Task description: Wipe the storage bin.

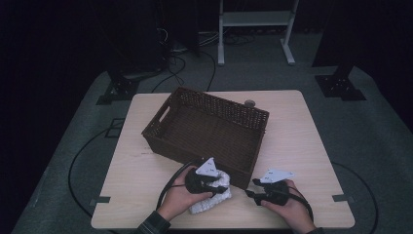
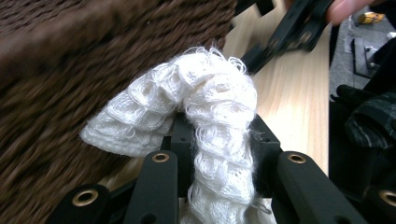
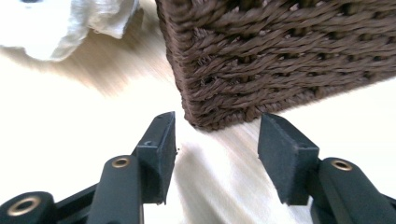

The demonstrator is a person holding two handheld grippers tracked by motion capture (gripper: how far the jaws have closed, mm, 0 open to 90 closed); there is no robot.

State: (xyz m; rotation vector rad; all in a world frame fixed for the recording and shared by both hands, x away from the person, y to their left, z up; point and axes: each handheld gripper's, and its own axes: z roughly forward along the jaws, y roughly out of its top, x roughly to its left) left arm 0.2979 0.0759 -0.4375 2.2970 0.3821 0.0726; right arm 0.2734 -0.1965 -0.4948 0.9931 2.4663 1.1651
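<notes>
so far the left gripper (image 1: 220, 188) pinches the white cloth (image 2: 205, 121) just outside the wicker basket (image 1: 160, 129), not yet dropped in; the right gripper (image 3: 217, 154) beside it is spread, empty.

The dark brown woven wicker basket (image 1: 207, 130) sits skewed across the middle of the pale wooden table (image 1: 302, 146), and its tall near wall stands directly ahead of both hands, so a level pass forward is blocked; its open top leaves a way in from above. The left gripper (image 1: 220, 187), clamped on a white knitted cloth (image 2: 205, 116), is just beside that wall. The right gripper (image 3: 215, 154), jaws apart with nothing between them, faces the basket's near corner with a short stretch of bare tabletop before it. To the right of the basket the tabletop lies open. A narrower bare strip runs along the left.
</notes>
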